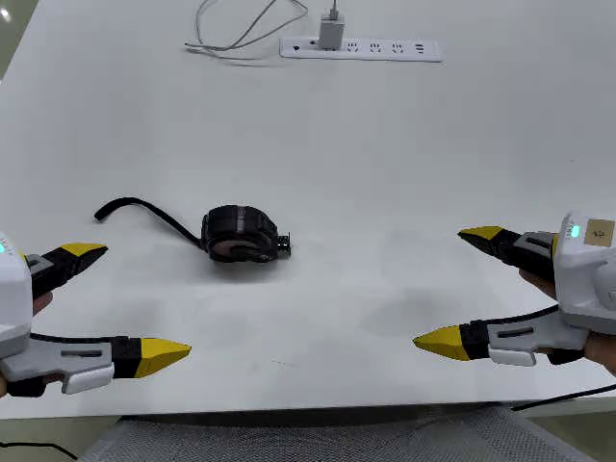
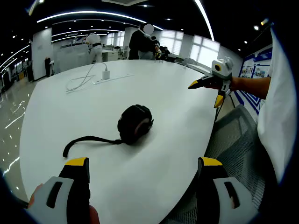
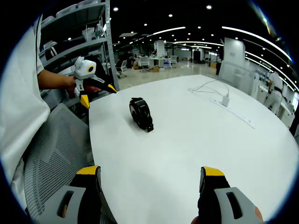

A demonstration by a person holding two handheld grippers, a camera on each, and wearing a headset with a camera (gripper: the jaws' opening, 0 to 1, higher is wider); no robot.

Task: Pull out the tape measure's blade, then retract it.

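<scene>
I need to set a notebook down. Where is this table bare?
The widest bare patch of the table lies between the tape measure and the power strip, also rightward toward the right claw. Tighter left of the tape measure, where its strap trails toward the left claw.

Power strip with charger on white table.

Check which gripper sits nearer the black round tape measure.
Left. The left gripper is close, front-left of the black round tape measure; the right gripper is farther off to its right.
</scene>
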